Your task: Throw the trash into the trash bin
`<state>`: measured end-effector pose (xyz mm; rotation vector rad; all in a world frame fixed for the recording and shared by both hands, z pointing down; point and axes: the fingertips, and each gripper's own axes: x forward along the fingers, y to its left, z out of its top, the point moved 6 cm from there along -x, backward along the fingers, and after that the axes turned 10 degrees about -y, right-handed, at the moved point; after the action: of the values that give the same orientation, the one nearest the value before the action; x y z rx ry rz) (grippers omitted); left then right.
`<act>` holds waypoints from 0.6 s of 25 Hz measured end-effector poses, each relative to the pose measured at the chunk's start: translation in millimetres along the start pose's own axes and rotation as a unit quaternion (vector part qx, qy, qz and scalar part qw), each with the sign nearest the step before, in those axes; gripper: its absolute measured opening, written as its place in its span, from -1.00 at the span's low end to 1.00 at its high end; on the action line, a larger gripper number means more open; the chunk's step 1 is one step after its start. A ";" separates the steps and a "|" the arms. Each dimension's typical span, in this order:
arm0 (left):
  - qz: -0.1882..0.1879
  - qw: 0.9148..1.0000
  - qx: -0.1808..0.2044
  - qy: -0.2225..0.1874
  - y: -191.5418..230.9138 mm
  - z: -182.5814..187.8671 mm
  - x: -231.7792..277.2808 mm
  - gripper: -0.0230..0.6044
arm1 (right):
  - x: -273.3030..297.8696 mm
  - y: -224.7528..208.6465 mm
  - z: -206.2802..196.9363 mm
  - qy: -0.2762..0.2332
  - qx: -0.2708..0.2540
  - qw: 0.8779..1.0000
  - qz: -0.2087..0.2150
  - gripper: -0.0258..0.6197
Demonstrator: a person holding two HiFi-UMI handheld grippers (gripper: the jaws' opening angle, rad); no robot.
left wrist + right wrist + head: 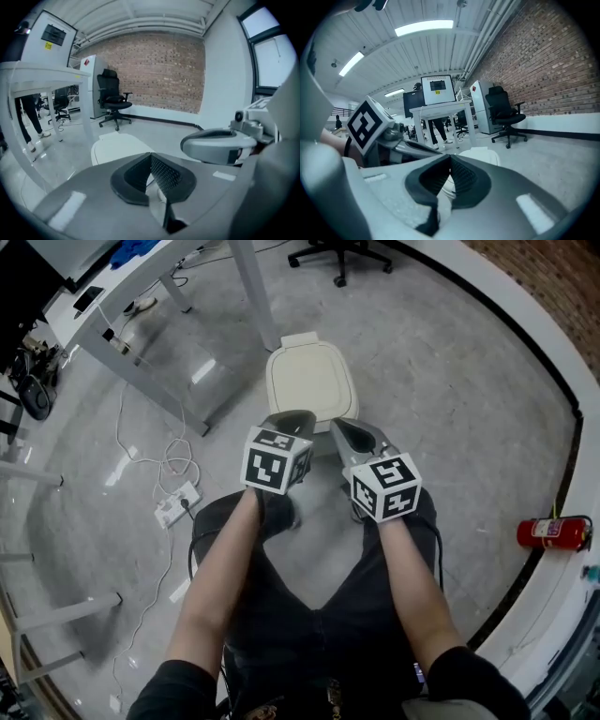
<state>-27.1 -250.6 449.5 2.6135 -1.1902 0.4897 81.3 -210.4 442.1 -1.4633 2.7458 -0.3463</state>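
A cream trash bin [310, 379] with its lid down stands on the grey floor straight ahead of the person's knees. My left gripper [292, 418] and my right gripper [349, 430] hover side by side just short of it, both pointing at it. In the left gripper view the left gripper's [151, 157] pads meet with nothing between them, and the bin's lid [117, 147] lies beyond. The right gripper's [450, 159] pads also meet on nothing, with the bin [483, 154] behind them. No trash shows in any view.
A white desk [141, 296] with slanted legs stands to the upper left, and a power strip [175, 504] with trailing cables lies left of the knees. An office chair [339, 254] is beyond the bin. A red fire extinguisher [551, 533] lies by the curved white wall at right.
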 end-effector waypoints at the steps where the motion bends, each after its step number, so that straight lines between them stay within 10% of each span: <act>1: 0.004 1.000 -0.011 -0.019 -4.7 5.8 -11.9 -0.90 | -6.0 4.2 3.6 -0.006 -0.002 1.000 0.001 -0.91; 15: 0.022 0.985 -0.040 -0.169 -108.0 45.7 -179.4 -0.90 | -107.2 109.3 70.7 -0.067 -0.046 0.996 0.036 -0.91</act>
<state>-45.7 -73.4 330.3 2.6762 -1.3344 0.0004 60.2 -76.9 341.4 -1.3482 2.7307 -0.1156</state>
